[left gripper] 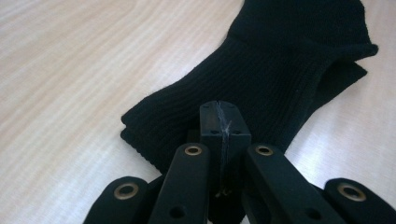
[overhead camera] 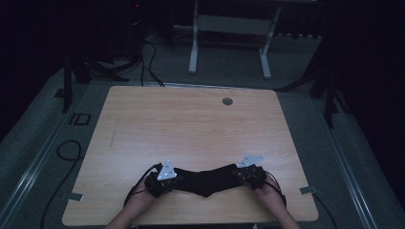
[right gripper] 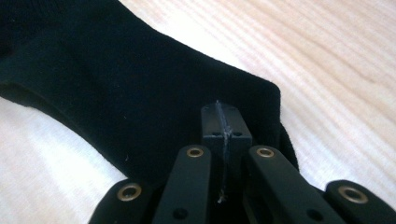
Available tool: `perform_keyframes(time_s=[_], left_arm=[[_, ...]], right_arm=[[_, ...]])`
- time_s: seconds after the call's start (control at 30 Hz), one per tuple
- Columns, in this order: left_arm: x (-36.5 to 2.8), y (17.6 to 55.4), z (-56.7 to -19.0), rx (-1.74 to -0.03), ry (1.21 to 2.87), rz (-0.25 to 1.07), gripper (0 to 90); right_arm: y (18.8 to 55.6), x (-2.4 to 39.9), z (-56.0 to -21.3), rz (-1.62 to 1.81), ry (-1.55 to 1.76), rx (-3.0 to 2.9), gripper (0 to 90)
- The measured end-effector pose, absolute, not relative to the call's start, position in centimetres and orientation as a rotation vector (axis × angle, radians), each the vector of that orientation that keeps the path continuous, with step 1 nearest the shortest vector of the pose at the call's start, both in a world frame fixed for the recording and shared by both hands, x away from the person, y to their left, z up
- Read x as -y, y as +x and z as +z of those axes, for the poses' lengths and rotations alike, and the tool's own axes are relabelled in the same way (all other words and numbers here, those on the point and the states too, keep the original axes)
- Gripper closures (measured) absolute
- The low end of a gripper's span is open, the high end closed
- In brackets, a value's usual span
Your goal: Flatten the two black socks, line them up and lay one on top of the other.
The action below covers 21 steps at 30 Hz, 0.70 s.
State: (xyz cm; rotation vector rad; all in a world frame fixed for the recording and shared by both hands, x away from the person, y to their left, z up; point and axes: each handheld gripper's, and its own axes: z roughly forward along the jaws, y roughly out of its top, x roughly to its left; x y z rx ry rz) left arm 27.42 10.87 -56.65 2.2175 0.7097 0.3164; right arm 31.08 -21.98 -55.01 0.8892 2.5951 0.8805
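I see a black sock (overhead camera: pixel 206 180) lying flat near the near edge of the wooden table (overhead camera: pixel 191 124), stretched between my two grippers with a bend at its middle. My left gripper (left gripper: pixel 223 122) has its jaws pressed together over the ribbed cuff end, where the knit shows fine lengthwise ridges. My right gripper (right gripper: pixel 226 126) has its jaws pressed together over the smoother end; whether either truly pinches the cloth I cannot tell.

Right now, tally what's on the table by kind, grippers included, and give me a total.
Black socks: 1
Handheld grippers: 2, left gripper and right gripper, jaws closed at opposite ends of the sock
Total: 3
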Motion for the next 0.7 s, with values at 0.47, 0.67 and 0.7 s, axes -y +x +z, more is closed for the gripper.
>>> perform_keyframes(time_s=[0.47, 0.67, 0.7], left_arm=[[-10.7, 29.3, -56.8, -0.711, 2.204, 0.351, 90.0], [-10.6, 30.1, -56.8, -0.722, 2.2, 0.35, 90.0], [-10.7, 30.3, -56.8, -0.722, 2.203, 0.348, 90.0]], right_arm=[[33.2, 22.3, -55.1, 0.914, 0.946, -2.575, 89.9], [34.1, 22.3, -55.1, 0.909, 0.97, -2.56, 89.9], [34.2, 22.3, -55.1, 0.908, 0.971, -2.558, 89.9]])
